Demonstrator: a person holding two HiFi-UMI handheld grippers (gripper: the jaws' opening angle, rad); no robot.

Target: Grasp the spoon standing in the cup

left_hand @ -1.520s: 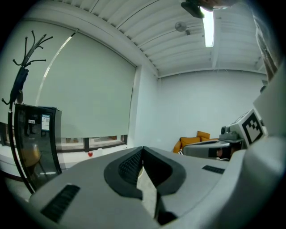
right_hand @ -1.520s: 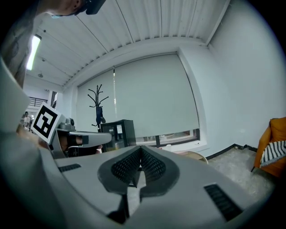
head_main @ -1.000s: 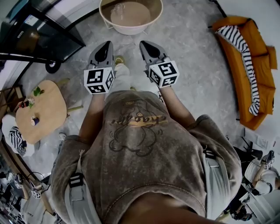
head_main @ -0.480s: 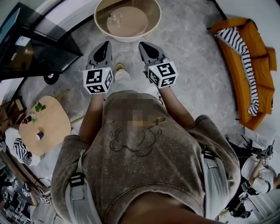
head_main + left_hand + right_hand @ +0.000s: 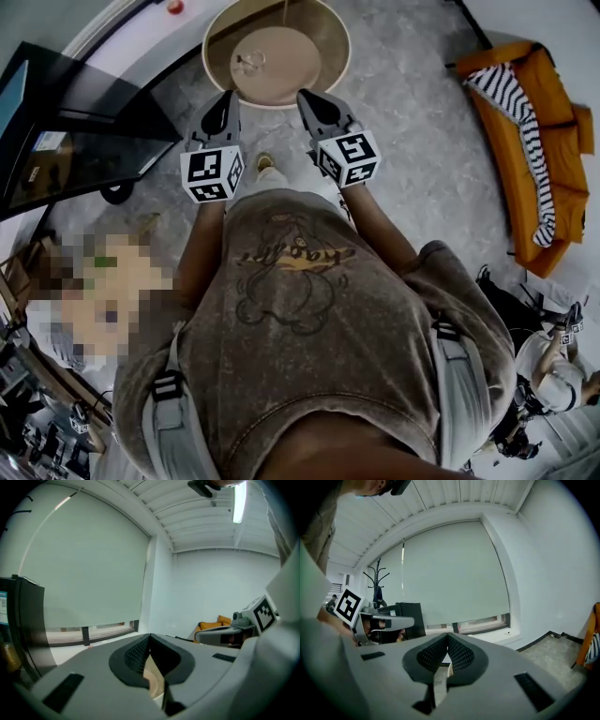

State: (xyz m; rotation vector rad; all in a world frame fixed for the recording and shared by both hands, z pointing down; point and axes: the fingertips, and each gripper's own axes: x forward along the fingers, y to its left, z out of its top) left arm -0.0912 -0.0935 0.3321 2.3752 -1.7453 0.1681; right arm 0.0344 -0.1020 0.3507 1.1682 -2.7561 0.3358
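My left gripper and right gripper are closed tip to tip, holding nothing.
Both sit upper centre, just below the table; a cup stands on it.

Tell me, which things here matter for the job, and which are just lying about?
Part of the job: small glass on the round table, contents too small to make out; left tool and right tool, both shut, empty.
Just lying about: orange sofa, striped cloth on it, black cabinet.
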